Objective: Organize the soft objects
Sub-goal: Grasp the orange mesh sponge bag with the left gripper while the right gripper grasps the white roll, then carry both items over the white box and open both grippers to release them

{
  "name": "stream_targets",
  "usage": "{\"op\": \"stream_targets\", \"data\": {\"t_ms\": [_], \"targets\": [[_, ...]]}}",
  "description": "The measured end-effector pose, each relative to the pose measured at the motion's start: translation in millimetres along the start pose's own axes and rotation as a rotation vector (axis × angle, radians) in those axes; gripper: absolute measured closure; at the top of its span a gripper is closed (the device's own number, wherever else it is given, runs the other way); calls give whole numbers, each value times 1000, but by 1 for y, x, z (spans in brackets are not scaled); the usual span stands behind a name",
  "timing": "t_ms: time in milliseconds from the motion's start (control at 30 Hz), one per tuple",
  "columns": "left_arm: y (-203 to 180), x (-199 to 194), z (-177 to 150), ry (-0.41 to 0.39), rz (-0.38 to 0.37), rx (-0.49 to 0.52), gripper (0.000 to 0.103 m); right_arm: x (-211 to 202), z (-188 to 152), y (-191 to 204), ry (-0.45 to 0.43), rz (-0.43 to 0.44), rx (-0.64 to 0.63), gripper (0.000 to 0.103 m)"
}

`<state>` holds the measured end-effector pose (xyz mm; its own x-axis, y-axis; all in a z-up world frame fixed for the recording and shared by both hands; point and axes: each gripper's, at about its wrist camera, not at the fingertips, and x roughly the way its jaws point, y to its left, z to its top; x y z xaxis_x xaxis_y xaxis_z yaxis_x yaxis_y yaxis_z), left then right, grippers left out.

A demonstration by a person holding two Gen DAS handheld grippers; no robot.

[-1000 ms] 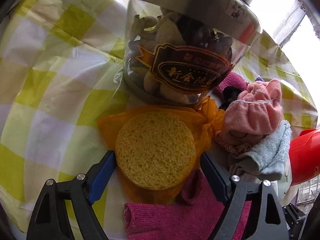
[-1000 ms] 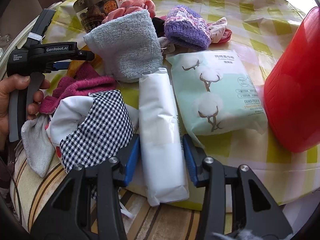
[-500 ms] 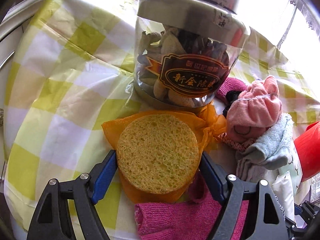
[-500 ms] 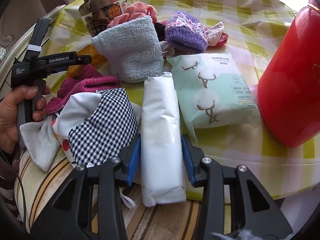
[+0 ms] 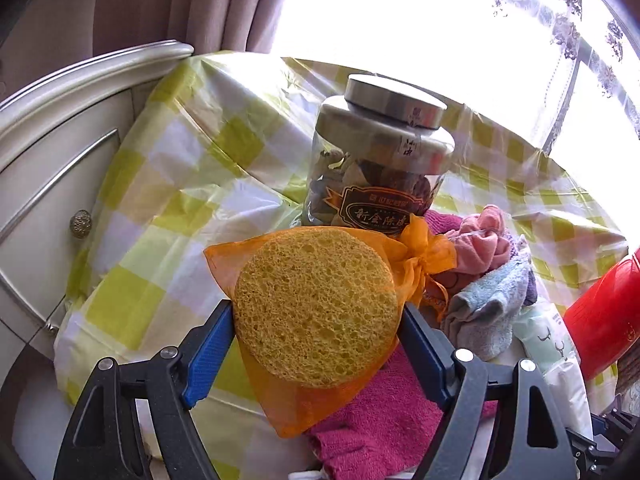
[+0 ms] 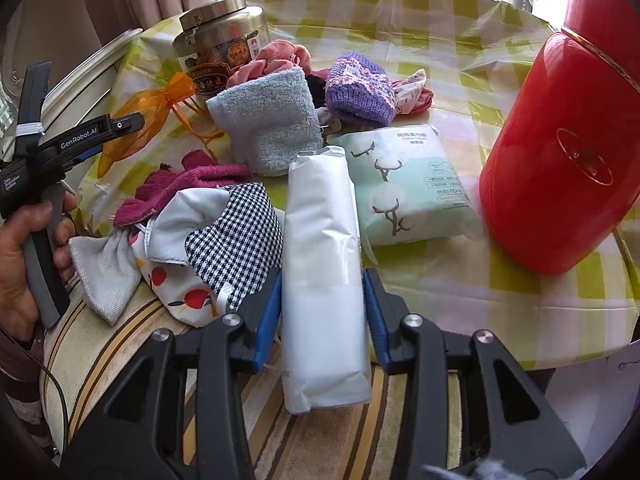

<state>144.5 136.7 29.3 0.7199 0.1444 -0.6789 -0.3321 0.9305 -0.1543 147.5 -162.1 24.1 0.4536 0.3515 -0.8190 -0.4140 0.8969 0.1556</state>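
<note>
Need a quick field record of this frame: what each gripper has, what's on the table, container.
left gripper: shut on round yellow sponge in orange mesh bag, raised off the cloth
right gripper: shut on white wrapped pack
table: checked tablecloth
soft items loose: blue towel, purple knit, magenta knit, cotton pad pack
containers: glass jar, red canister
</note>
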Motion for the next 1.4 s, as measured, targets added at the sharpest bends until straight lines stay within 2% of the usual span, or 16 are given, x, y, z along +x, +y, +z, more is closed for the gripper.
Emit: {"op": "stream_targets", "data": {"t_ms": [300,967,1400], "targets": [[-36,-44,-9,-89,-83,39,22,-30,-11,-14,-46,-12,32,59],[-149,-94,-46,-80,-288,232,22,-101,-61,-86,-142,-76,163,59],[-248,-118,-83,-16,-473,373,22,-158,-112,-180,-204,-258,342,59]]}}
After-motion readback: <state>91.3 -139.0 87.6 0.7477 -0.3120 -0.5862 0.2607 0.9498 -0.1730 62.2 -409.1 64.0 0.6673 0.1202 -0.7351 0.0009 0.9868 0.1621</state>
